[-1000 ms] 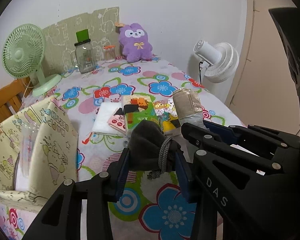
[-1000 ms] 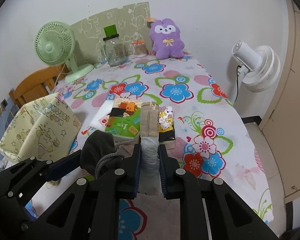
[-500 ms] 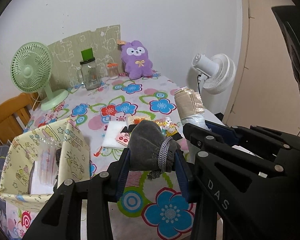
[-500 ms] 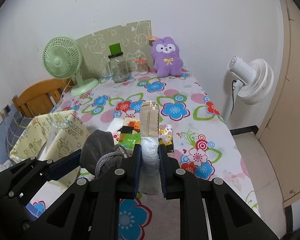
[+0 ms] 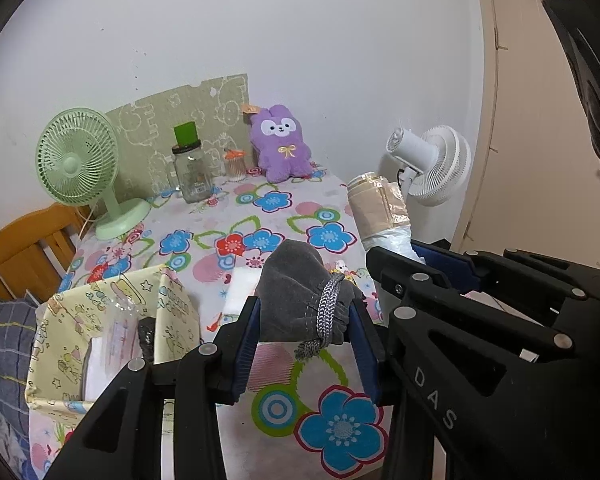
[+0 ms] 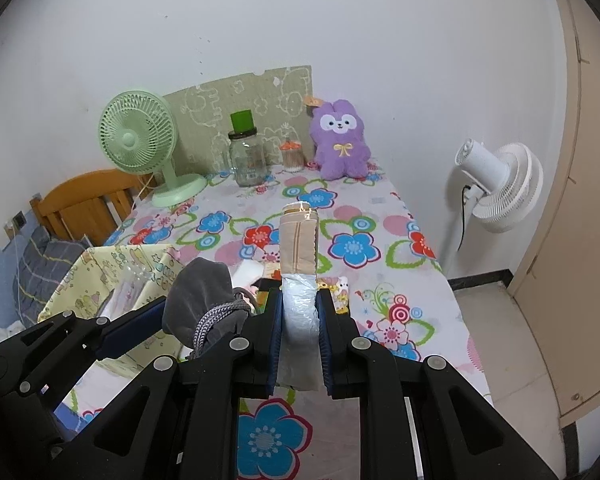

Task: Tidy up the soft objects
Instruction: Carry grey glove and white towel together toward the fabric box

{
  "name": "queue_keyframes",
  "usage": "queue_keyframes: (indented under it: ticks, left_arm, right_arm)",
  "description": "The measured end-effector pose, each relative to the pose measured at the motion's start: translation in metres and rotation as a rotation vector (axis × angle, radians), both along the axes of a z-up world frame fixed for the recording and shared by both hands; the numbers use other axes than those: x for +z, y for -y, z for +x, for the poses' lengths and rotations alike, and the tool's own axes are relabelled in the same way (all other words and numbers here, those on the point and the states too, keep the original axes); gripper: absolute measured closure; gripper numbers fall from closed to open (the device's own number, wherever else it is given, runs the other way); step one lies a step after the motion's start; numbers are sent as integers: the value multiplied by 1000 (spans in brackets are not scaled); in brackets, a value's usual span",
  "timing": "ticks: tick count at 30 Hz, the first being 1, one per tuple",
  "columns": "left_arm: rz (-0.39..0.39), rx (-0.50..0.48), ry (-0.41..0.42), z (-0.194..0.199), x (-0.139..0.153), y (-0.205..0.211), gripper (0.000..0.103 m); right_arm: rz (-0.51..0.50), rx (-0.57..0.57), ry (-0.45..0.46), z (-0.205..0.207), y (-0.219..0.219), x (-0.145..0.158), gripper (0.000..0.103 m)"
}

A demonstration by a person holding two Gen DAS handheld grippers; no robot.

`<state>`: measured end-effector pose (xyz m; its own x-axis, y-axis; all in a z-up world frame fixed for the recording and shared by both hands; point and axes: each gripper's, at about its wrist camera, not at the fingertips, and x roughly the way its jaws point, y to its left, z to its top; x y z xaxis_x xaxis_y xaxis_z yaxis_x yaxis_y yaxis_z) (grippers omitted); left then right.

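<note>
Left tongs (image 5: 304, 320) clench a soft grey velvety pouch (image 5: 300, 292) cinched by braided cord, held above the floral-clothed surface (image 5: 284, 208). Right tongs (image 6: 299, 320) grasp a beige rolled fabric bundle (image 6: 299, 248) in crinkled plastic, beside a yellow printed fabric box (image 5: 64, 320).

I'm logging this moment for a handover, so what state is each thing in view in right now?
Left gripper: shut on the grey pouch.
Grey pouch: held off the table, drawstring tied.
Right gripper: shut on the beige pack.
Beige pack: held off the table, in plastic wrap.
Yellow box: open, items inside.
Jar: upright, lid on.
Purple plush: upright at the wall.
</note>
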<state>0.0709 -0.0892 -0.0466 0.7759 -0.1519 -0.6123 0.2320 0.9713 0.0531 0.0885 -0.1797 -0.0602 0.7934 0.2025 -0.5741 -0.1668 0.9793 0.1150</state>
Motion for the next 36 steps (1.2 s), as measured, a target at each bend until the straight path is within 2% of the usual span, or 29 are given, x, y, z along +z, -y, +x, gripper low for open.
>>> queue_keyframes:
  ticks: [22,36]
  left_arm:
    - [-1,44,42,6,23,-38,58]
    - [12,103,35,18,24,-83,58]
  right_arm:
    - [-39,60,41,9,-40,29,83]
    - [-31,127,35,26,-89,33,83]
